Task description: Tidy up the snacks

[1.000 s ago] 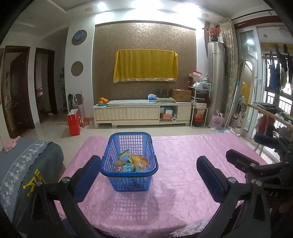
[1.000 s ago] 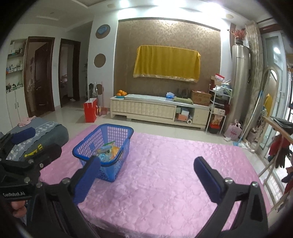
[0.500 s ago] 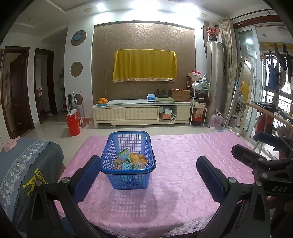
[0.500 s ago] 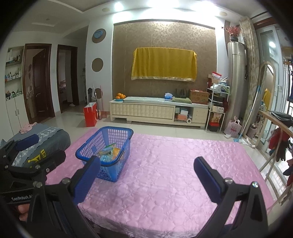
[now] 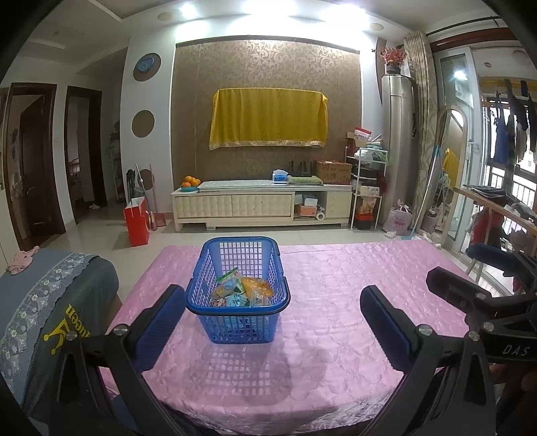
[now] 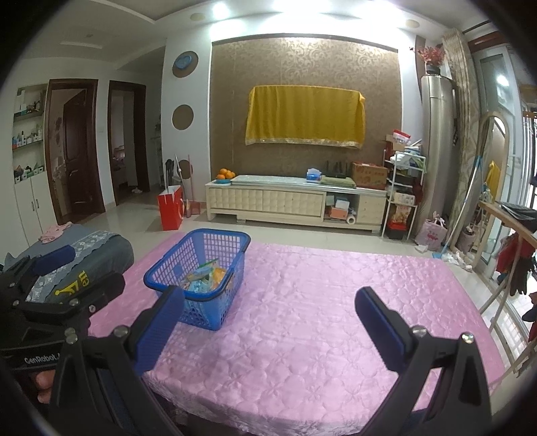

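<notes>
Pretty lived-in living room: patterned brown feature wall with a yellow cloth hung on it, cream TV cabinet below holding oranges, glossy tile floor, bright ceiling spotlights, dark wooden doors on the left.

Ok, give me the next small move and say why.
Probably ease the left gripper forward and down toward the basket. Both grippers are open and empty, the snacks all lie inside it, and it sits straight ahead of the left one, off-centre for the right gripper.
</notes>
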Demonstrator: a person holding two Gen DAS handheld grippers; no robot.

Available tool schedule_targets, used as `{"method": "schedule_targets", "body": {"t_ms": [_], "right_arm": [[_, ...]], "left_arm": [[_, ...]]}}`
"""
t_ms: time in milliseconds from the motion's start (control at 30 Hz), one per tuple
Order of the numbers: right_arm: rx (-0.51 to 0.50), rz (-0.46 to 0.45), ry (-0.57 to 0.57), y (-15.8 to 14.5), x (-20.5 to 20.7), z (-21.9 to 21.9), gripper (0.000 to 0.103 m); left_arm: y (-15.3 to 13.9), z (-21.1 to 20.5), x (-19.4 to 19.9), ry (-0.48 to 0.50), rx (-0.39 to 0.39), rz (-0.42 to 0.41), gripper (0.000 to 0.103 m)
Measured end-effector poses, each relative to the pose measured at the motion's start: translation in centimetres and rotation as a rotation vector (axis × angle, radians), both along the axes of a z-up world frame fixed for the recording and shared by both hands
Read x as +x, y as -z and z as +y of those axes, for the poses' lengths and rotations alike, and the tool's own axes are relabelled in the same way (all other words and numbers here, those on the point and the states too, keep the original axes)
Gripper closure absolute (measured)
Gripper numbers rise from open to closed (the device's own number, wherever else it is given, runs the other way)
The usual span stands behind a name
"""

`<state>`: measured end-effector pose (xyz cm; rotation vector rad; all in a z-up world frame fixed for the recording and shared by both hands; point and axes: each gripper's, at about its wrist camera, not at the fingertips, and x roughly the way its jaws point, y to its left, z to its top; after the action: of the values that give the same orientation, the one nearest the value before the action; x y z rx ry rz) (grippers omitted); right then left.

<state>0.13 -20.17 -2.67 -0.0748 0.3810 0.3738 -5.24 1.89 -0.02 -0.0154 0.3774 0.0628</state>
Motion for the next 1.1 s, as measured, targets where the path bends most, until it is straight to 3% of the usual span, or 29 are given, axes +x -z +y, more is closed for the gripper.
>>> {"method": "schedule_targets", "body": {"t_ms": [1100], "right_arm": [[0.020,0.012,-0.007,0.19,-0.49,0.03,0.000]], "left_arm": [[0.57,-0.17,-0.05,-0.001,-0.002,0.009,0.000]]}}
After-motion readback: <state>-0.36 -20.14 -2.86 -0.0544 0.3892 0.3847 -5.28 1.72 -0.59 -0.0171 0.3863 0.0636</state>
